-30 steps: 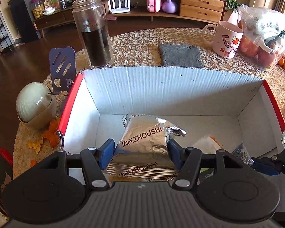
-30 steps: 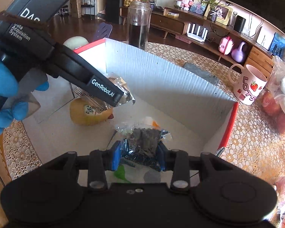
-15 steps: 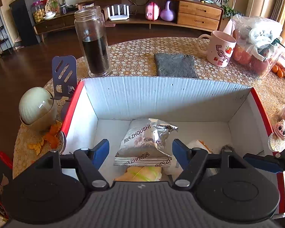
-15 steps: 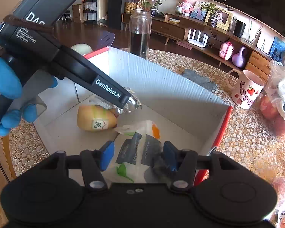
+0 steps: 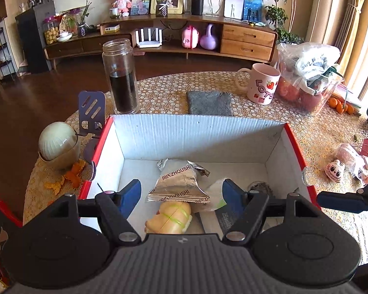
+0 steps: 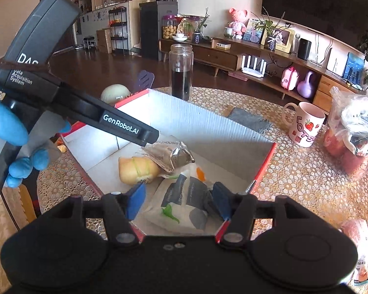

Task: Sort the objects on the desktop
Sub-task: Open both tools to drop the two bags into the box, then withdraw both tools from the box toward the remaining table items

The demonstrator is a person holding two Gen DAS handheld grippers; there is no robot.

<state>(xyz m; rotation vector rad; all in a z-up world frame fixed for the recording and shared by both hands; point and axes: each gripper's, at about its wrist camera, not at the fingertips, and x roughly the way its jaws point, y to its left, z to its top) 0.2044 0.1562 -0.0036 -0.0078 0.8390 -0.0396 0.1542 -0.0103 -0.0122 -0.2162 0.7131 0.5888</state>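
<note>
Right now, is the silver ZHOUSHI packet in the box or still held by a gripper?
In the box. The silver ZHOUSHI packet lies loose on the floor of the box, leaning on a yellow bun; the left gripper stands open above it.

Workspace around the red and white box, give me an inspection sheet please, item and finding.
Surface: round table under a lace-pattern cloth.
Job's things: box holds a silver snack bag, a yellow bun and a white packet.
Clutter: glass jar, mug, grey cloth, fruit bag.
Grippers: left gripper and right gripper open, jaws just opened, nothing gripped.
Cables: nothing seen on the table.
Surroundings: living room, low wooden shelf.
</note>
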